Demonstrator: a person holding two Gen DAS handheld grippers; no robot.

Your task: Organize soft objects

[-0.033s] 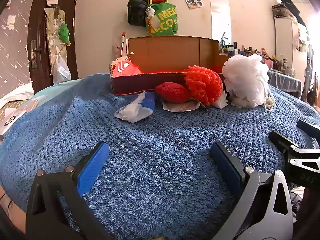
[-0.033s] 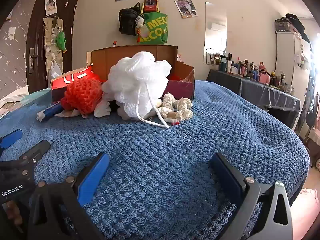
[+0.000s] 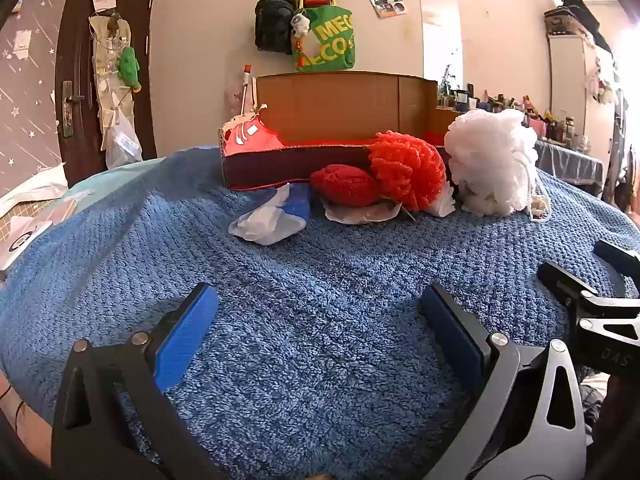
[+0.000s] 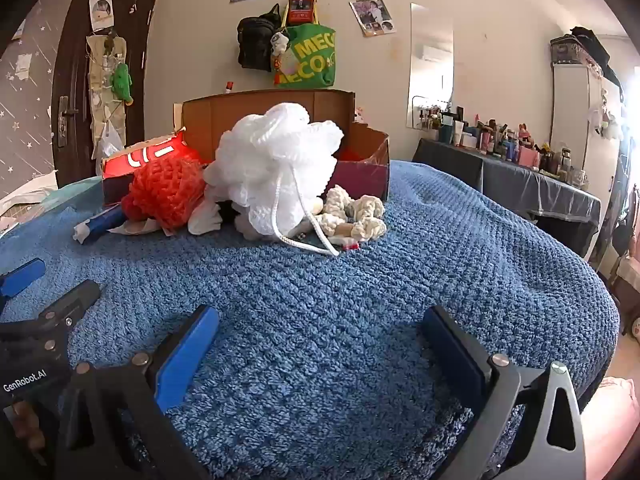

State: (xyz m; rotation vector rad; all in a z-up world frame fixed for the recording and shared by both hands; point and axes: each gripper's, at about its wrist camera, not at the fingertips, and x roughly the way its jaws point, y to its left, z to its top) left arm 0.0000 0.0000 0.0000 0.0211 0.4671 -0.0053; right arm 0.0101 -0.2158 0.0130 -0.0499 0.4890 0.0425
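Note:
Soft things lie in a row on the blue blanket (image 3: 320, 280) before an open cardboard box (image 3: 344, 120): a white mesh pouf (image 3: 490, 160) with a cord, a red crocheted ball (image 3: 408, 174), a smaller red knit piece (image 3: 344, 184), crumpled white wrap with a blue item (image 3: 276, 216). The right wrist view shows the pouf (image 4: 276, 164), the red ball (image 4: 168, 192), the box (image 4: 360, 152) and cream knit lumps (image 4: 356, 216). My left gripper (image 3: 318, 316) and right gripper (image 4: 320, 332) are both open and empty, low over the blanket, well short of the objects.
A dark door (image 3: 80, 80) stands at the left, bags (image 3: 320, 40) hang on the wall behind the box, and a cluttered dark table (image 4: 520, 168) stands at the right. The blanket's edge (image 4: 600, 320) drops off on the right. Each gripper shows at the other view's side.

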